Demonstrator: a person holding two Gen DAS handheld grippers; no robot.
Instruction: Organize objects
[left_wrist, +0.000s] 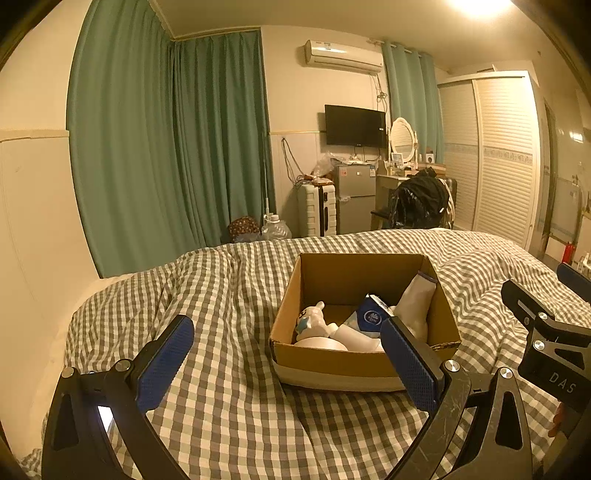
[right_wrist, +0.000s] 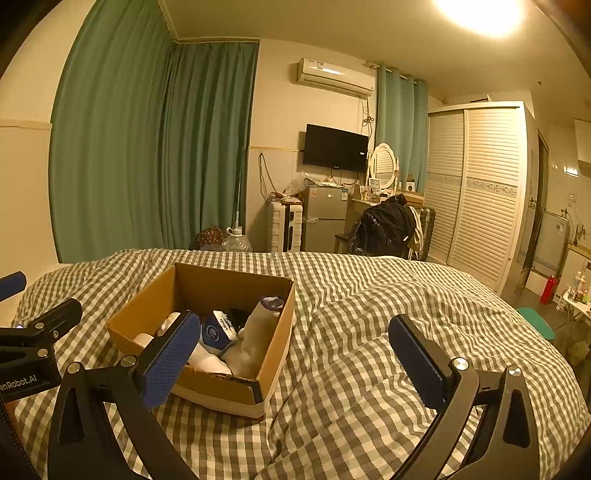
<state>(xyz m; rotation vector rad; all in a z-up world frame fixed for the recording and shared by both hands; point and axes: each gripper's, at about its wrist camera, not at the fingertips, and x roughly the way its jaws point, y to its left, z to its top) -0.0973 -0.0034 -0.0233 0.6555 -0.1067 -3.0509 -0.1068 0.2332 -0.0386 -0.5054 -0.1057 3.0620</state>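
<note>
An open cardboard box (left_wrist: 354, 360) sits on the checked bedcover (left_wrist: 229, 288); it also shows in the right wrist view (right_wrist: 221, 387). Inside lie a white toy figure (left_wrist: 314, 321), a blue-and-white packet (left_wrist: 369, 317) and a pale tube (left_wrist: 415, 301); the packet (right_wrist: 216, 334) and tube (right_wrist: 255, 339) show in the right wrist view too. My left gripper (left_wrist: 291, 354) is open and empty, held above the bedcover in front of the box. My right gripper (right_wrist: 295, 354) is open and empty, just right of the box.
The bedcover (right_wrist: 369, 314) is rumpled with folds. Beyond the bed stand green curtains (left_wrist: 166, 147), a white suitcase (left_wrist: 317, 210), a small fridge (left_wrist: 354, 195), a chair with dark clothes (left_wrist: 421, 199) and a louvred wardrobe (left_wrist: 495, 155).
</note>
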